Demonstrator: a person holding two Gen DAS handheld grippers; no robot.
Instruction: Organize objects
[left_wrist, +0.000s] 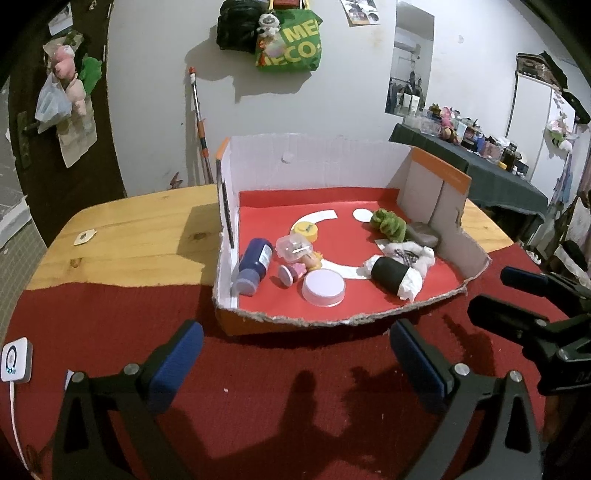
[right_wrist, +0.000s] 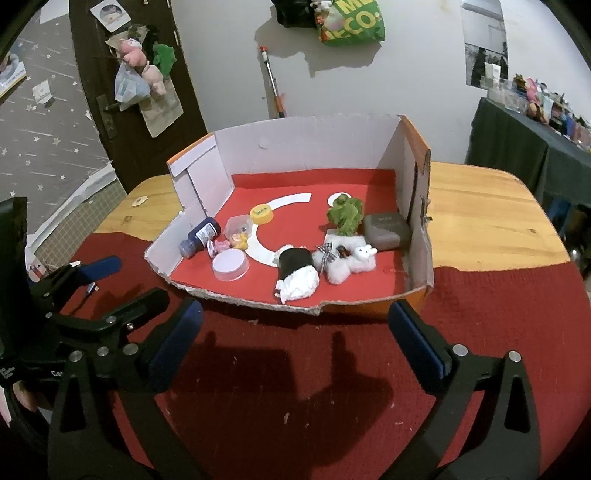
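Observation:
An open cardboard box (left_wrist: 314, 162) (right_wrist: 303, 136) with a red floor sits on the table. Inside lie a dark blue bottle (left_wrist: 254, 269) (right_wrist: 199, 236), a white round lid (left_wrist: 323, 287) (right_wrist: 229, 265), a yellow lid (left_wrist: 305, 229) (right_wrist: 261, 214), a small clear cup with toy figures (left_wrist: 295, 254) (right_wrist: 236, 230), a black-and-white roll (left_wrist: 395, 277) (right_wrist: 295, 273), a white plush (right_wrist: 351, 260), a green plush (left_wrist: 388, 223) (right_wrist: 345, 214) and a grey case (left_wrist: 424, 233) (right_wrist: 386, 230). My left gripper (left_wrist: 295, 354) and right gripper (right_wrist: 295, 336) are open and empty, in front of the box over the red cloth.
A red cloth (left_wrist: 110, 314) covers the near part of the wooden table (left_wrist: 140, 229). A white device with a cable (left_wrist: 14, 360) lies at the left. A dark table with many small items (left_wrist: 480, 162) stands at the back right. Bags hang on the wall (left_wrist: 288, 37).

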